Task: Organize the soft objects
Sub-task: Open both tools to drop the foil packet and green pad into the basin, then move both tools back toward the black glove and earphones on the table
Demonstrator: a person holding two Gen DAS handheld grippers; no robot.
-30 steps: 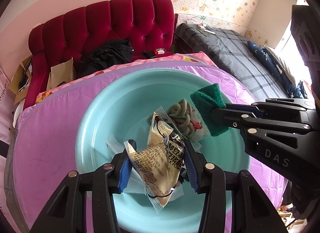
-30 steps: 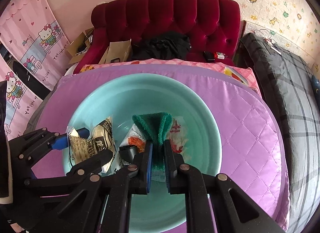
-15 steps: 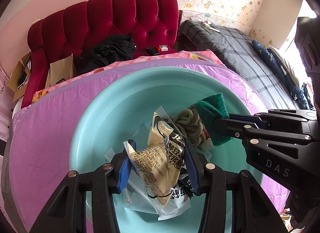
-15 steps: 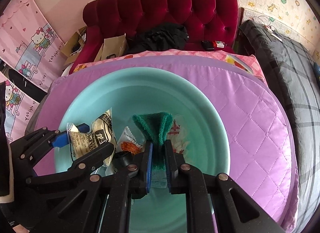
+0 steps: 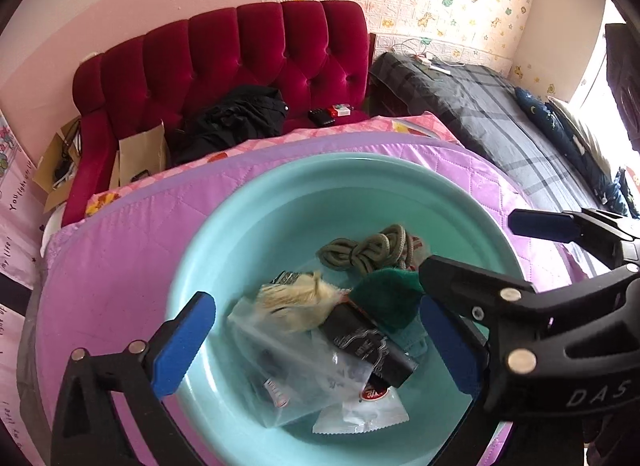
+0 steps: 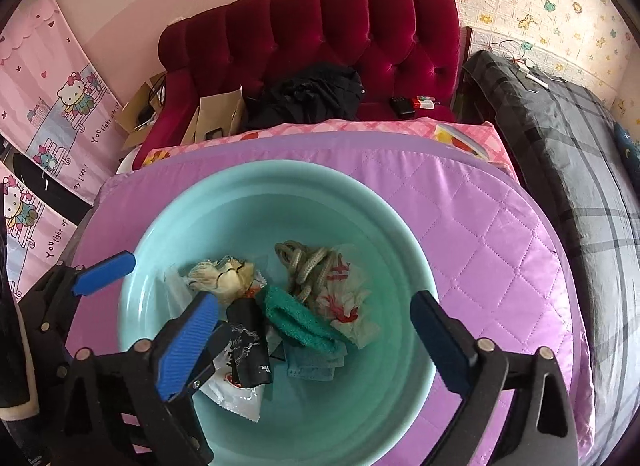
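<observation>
The left gripper (image 5: 316,340) is springing open, its blue pads wide apart with nothing pressed between them; half a second ago it was clamped on a crinkly snack packet (image 5: 296,302), which now lies loose in the basin (image 5: 208,258) just beyond and below the fingers, atop a clear plastic bag (image 5: 304,378) and beside a black sachet (image 5: 368,342); the right gripper (image 6: 316,340) is opening too, jaws at full spread and empty; the folded green cloth (image 6: 296,320) it pinched a moment ago has dropped and rests directly ahead of it, between its two fingers but touched by neither, lying over a blue-grey scrap (image 6: 312,366).

Farther out from both grippers sit a coil of olive cord (image 6: 306,268) and a crumpled red-and-white wrapper (image 6: 348,302), toward the far side of the basin floor; the basin itself stands on a purple quilted cover (image 6: 480,246), which serves as the surface here.

Both releases look deliberate; two soft items have been deposited together, so this pair appears done. The likely next call is to lift clear without snagging the bag; whether more items remain outside the basin cannot be told.
</observation>
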